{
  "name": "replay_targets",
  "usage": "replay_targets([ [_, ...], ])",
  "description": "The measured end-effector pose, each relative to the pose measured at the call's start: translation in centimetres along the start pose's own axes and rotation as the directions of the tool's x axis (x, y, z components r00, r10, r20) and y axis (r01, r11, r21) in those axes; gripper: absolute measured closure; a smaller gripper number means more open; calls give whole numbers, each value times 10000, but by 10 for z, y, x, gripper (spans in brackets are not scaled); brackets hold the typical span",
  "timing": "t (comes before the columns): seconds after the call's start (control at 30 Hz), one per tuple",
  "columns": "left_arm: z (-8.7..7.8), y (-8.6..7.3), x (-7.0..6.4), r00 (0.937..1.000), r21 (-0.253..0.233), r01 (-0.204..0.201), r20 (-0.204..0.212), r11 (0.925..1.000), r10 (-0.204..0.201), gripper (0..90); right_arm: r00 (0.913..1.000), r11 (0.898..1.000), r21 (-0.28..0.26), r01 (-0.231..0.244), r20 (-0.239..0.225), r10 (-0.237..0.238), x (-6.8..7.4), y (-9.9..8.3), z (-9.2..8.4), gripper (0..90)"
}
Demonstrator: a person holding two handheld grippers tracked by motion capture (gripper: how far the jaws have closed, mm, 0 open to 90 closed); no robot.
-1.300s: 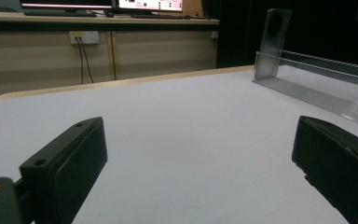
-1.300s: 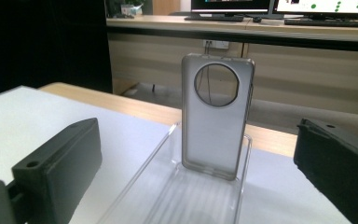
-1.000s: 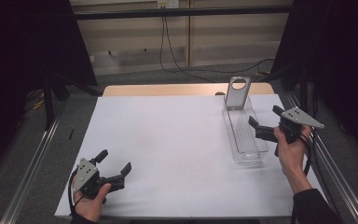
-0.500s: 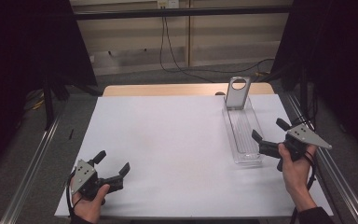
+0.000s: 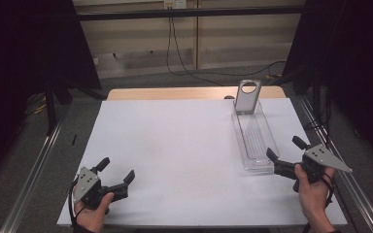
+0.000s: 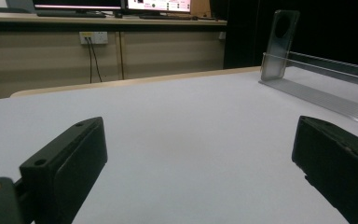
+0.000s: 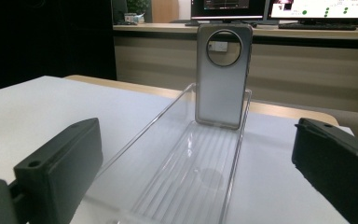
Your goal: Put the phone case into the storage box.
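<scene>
Left gripper (image 5: 115, 176) rests low on the near left of the white table (image 5: 175, 145), jaws wide apart, nothing between them. Right gripper (image 5: 285, 155) sits at the near end of the clear tray (image 5: 252, 141), jaws spread wide, empty. Grey phone case (image 5: 247, 96) stands upright against the tray's far end. Judged step: reach for the case. Best to run along the tray's length, stay above its walls, close on the case's side edges.

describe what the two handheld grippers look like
Both are black two-jaw tools. Each left gripper and right gripper carries a grey three-cornered plate with small holes on top. The jaws are blocky, flat-faced black pads. A black cable trails from the left one.
</scene>
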State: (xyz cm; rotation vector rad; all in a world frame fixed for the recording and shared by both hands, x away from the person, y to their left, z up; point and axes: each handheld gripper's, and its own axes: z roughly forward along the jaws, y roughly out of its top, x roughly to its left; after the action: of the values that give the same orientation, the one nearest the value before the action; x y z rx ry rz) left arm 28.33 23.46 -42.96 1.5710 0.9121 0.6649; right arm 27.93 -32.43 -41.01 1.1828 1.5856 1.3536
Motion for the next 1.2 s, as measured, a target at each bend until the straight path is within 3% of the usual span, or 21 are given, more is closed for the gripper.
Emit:
replay_targets([
  [0.43, -2, 0, -1, 10000, -14, -8, 0, 10000, 8, 35, 9991, 9992, 160, -370, 228, 367, 5, -16, -24, 13],
  [1.2, -3, -1, 0, 10000, 102, 39, -39, 9999, -38, 34, 9993, 9988, 451, -206, 312, 192, 0, -35, -56, 9],
])
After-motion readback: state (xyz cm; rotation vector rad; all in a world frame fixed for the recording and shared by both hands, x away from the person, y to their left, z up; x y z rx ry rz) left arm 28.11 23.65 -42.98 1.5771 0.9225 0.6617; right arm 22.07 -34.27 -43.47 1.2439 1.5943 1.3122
